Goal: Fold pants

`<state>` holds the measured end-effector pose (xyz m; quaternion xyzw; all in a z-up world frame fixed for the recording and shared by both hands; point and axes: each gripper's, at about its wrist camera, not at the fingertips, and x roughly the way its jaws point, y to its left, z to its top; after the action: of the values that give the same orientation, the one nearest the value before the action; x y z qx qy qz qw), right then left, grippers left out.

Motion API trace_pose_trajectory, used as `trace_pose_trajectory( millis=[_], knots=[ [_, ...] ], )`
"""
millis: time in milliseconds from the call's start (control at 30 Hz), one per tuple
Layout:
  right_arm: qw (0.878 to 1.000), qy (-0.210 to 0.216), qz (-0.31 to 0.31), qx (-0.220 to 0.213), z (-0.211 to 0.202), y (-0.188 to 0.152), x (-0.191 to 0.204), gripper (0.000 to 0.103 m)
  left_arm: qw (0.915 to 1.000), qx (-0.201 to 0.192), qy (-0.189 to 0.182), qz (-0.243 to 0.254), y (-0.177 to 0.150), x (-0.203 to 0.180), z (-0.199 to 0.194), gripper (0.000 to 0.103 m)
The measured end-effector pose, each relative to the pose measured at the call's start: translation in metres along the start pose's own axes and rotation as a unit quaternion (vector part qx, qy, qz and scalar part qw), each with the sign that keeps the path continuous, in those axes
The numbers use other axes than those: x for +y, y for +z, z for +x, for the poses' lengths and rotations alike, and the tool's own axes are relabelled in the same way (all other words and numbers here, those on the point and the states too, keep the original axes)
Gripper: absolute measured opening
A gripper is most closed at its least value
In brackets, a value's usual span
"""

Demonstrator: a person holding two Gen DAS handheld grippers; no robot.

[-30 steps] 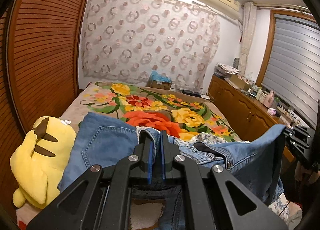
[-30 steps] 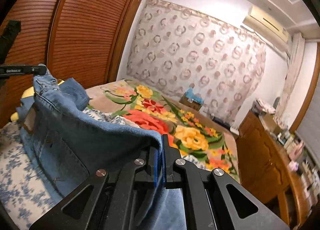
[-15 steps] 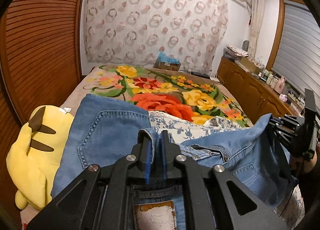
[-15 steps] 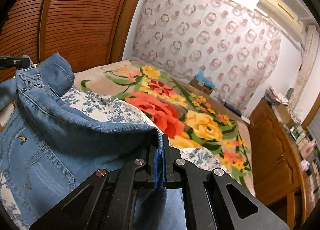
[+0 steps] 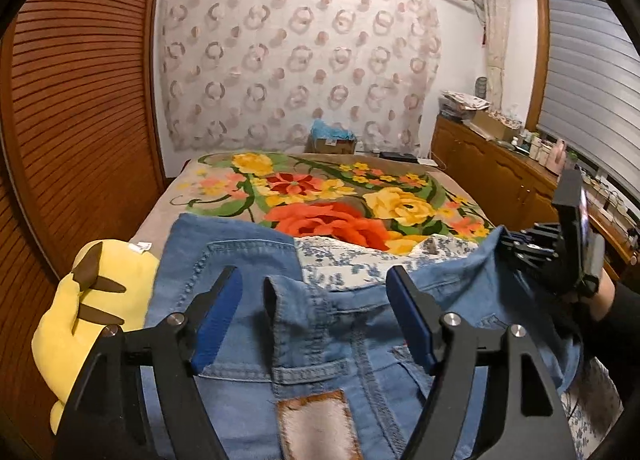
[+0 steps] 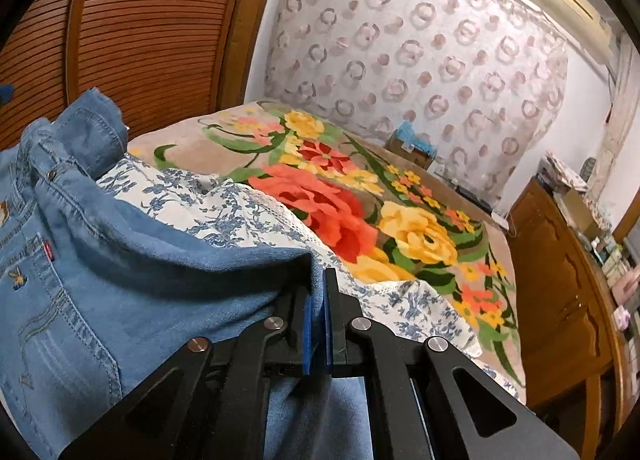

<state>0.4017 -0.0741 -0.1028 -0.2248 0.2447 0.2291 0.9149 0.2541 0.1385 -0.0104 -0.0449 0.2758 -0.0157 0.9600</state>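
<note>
Light blue jeans (image 5: 340,344) lie on the bed, waistband and leather patch nearest me in the left wrist view. My left gripper (image 5: 313,274) hangs just above them with its jaws opening. An upright fold of the waistband (image 5: 276,300) stands between the blue pads (image 5: 218,316), which do not press on it. My right gripper (image 6: 319,288) is shut on an edge of the jeans (image 6: 80,280), holding that corner slightly raised above the bed. The left wrist view also shows the right gripper (image 5: 532,252) at the right, gripping the denim corner.
A yellow plush toy (image 5: 88,312) lies left of the jeans. Beyond them are a blue-and-white floral sheet (image 5: 340,264) and a flowered blanket (image 5: 320,195). Slatted wooden doors (image 5: 80,99) stand along the left, a cluttered wooden cabinet (image 5: 492,175) along the right.
My left gripper's jaws have swung apart and let go of the waistband. My right gripper has carried its denim edge down toward the bed, so the jeans now lie flatter.
</note>
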Motion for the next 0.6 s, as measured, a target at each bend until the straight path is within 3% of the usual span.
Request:
trace_pose_trajectory(
  millis=[33, 100, 167, 367, 600],
  knots=[
    [1.000, 0.006, 0.007, 0.002, -0.002, 0.001, -0.002, 0.003, 1.0000, 0.003, -0.005, 0.004, -0.002, -0.004, 0.000, 0.075],
    [1.000, 0.018, 0.020, 0.008, -0.005, 0.002, -0.006, 0.015, 0.9998, 0.009, -0.015, 0.012, -0.003, -0.015, 0.003, 0.075],
    [0.999, 0.025, 0.034, 0.009, -0.013, 0.002, -0.012, 0.035, 0.9992, 0.014, -0.029, 0.023, -0.008, -0.028, 0.007, 0.075],
    [0.998, 0.027, 0.064, 0.007, -0.056, -0.015, -0.022, 0.038, 0.9950, 0.035, -0.081, 0.046, -0.028, -0.064, 0.020, 0.075],
    [0.994, 0.016, 0.109, 0.029, -0.118, -0.057, -0.020, 0.038, 0.9876, 0.047, -0.117, 0.094, -0.047, -0.100, 0.029, 0.075]
  ],
)
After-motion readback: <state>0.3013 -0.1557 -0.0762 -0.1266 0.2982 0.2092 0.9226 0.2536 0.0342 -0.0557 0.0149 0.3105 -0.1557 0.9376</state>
